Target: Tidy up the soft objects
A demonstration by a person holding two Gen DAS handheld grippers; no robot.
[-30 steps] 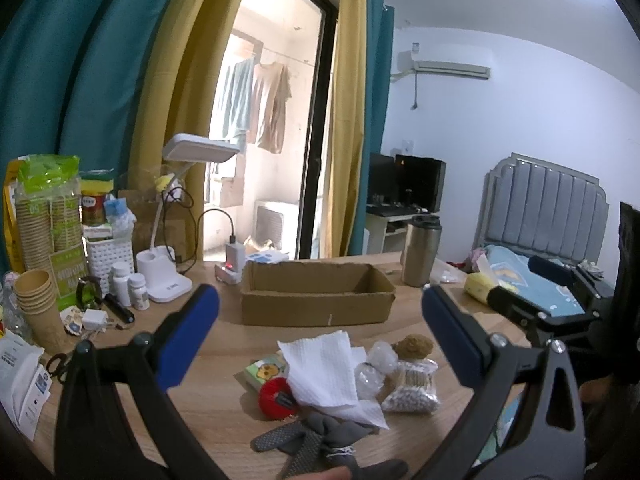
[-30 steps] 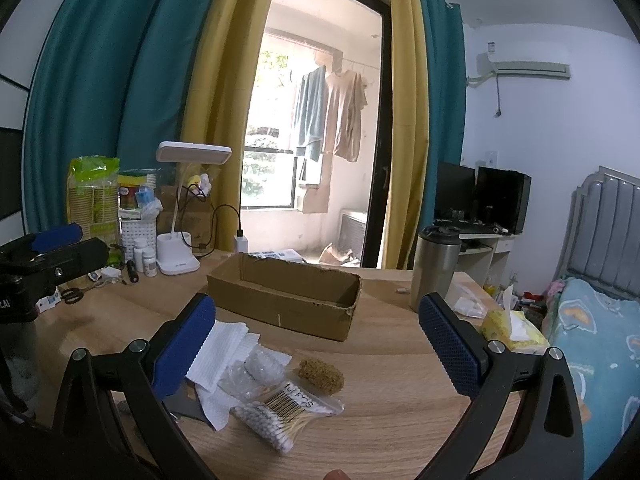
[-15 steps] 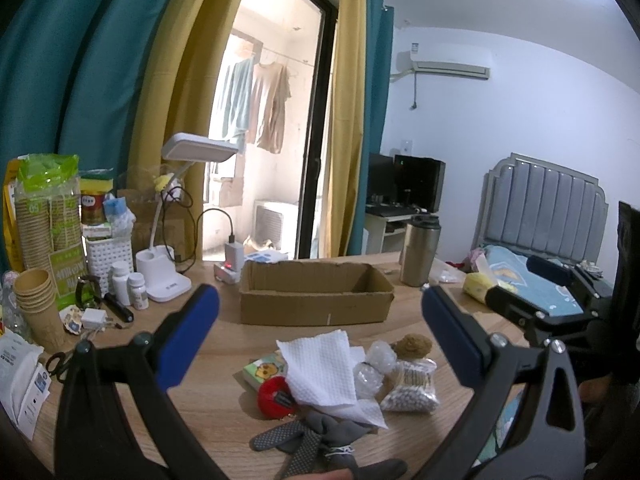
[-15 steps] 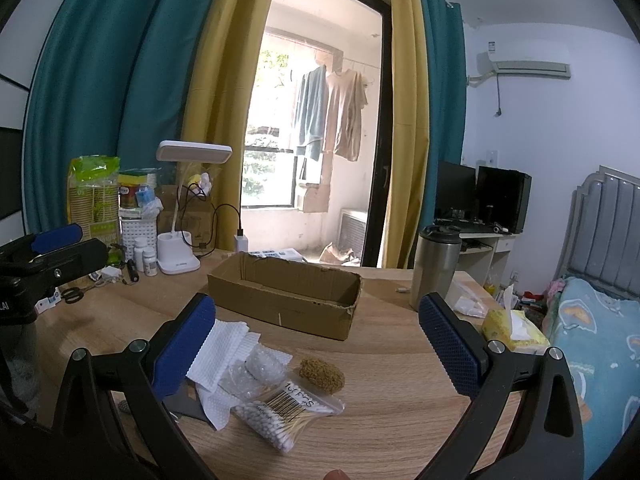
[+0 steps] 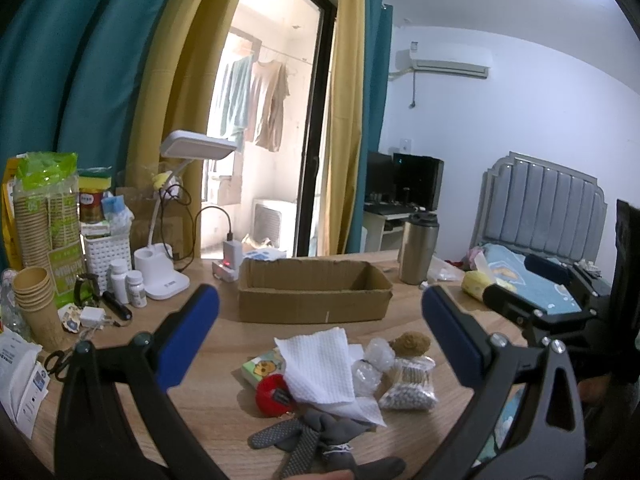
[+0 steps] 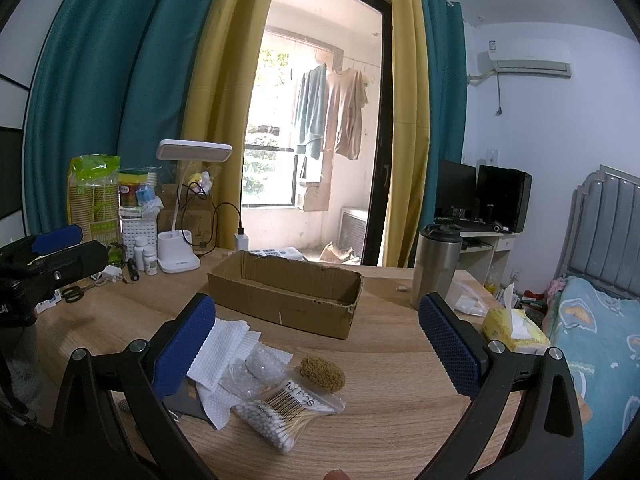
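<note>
The left gripper (image 5: 320, 336) and the right gripper (image 6: 316, 340) both hang level above the table's near edge, jaws spread wide with nothing between their blue pads (image 5: 187, 336), side by side.

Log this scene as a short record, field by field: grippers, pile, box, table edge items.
left gripper: open, empty, above the pile
right gripper: open, empty
pile: paper towel, cotton swab bag, brown sponge, bubble wrap, grey gloves, red item
cardboard box: behind the pile, nothing visible inside
right of box: steel tumbler, tissue pack
</note>
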